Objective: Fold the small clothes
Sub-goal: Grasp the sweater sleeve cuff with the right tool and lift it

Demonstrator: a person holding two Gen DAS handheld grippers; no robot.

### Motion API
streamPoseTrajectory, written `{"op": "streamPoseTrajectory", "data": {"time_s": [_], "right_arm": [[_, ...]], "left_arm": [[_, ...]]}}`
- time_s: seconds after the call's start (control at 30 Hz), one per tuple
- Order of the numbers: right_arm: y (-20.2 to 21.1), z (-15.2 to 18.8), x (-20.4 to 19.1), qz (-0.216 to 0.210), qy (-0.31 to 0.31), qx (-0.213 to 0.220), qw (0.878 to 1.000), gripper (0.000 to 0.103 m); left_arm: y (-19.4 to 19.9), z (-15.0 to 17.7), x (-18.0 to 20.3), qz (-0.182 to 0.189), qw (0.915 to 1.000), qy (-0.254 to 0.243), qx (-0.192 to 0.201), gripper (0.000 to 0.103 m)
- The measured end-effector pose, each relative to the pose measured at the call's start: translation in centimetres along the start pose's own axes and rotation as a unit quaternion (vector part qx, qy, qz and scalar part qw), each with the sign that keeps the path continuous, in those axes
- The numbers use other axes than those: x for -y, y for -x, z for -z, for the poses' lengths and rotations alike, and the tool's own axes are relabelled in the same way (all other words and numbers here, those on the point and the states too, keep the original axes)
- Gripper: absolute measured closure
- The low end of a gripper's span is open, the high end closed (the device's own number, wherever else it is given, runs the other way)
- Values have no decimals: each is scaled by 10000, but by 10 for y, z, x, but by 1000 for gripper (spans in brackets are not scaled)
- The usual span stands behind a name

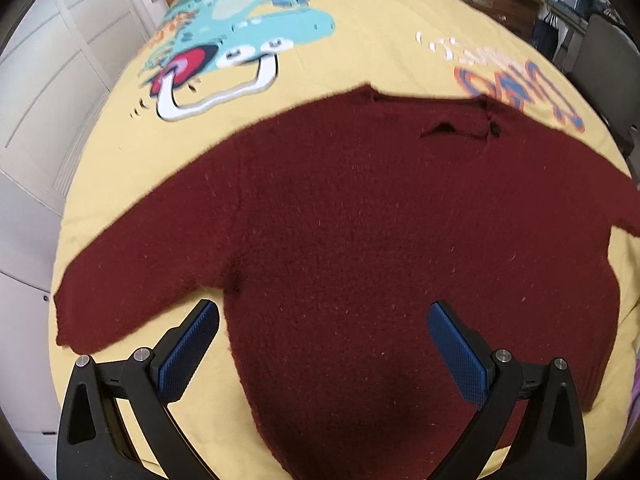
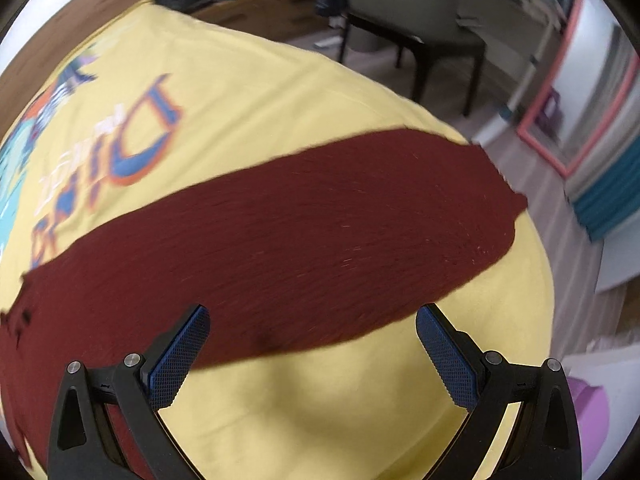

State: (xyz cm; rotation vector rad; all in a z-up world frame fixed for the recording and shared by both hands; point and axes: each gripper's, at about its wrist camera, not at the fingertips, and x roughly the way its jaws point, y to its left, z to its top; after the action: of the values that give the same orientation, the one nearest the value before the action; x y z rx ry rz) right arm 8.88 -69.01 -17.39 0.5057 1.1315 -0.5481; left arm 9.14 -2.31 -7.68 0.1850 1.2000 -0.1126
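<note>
Maroon fuzzy sweater lies flat, sleeves spread, on the yellow bedspread; both grippers gape wide, empty.

Sweater: dark maroon, fuzzy knit, plain, no print; same deep red on its sleeve in the right wrist view.
Bedspread: pale yellow, cartoon print at far left in turquoise, red, white and orange; blue-and-orange lettering at far right.
Left gripper, right gripper: black frames, blue textured pads.
Mirror frame, far right: pink.
</note>
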Motion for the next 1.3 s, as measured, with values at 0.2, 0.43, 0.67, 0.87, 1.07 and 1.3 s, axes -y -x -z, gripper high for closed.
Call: {"op": "streamPoseTrajectory", "data": {"time_s": [0.2, 0.43, 0.67, 0.87, 1.07, 1.3], "right_arm": [[-33, -8, 39, 48, -798, -191, 9966, 0], [-54, -17, 56, -27, -1216, -234, 9923, 8], [-42, -39, 59, -219, -1143, -112, 9931, 88], [13, -48, 10, -247, -155, 483, 9984, 89], [83, -40, -72, -788, 815, 1088, 9876, 89], [137, -15, -193, -1478, 1767, 1329, 9640, 89]], "left_arm": [[-21, 8, -12, 10, 9995, 178, -248, 1], [-30, 17, -23, 155, 9978, 484, -422, 1], [-34, 24, -28, 193, 9967, 575, -532, 1], [-34, 29, -31, 197, 9967, 578, -530, 1], [-30, 31, -35, 129, 9969, 627, -452, 1], [-25, 29, -44, 86, 9972, 672, -329, 1]]}}
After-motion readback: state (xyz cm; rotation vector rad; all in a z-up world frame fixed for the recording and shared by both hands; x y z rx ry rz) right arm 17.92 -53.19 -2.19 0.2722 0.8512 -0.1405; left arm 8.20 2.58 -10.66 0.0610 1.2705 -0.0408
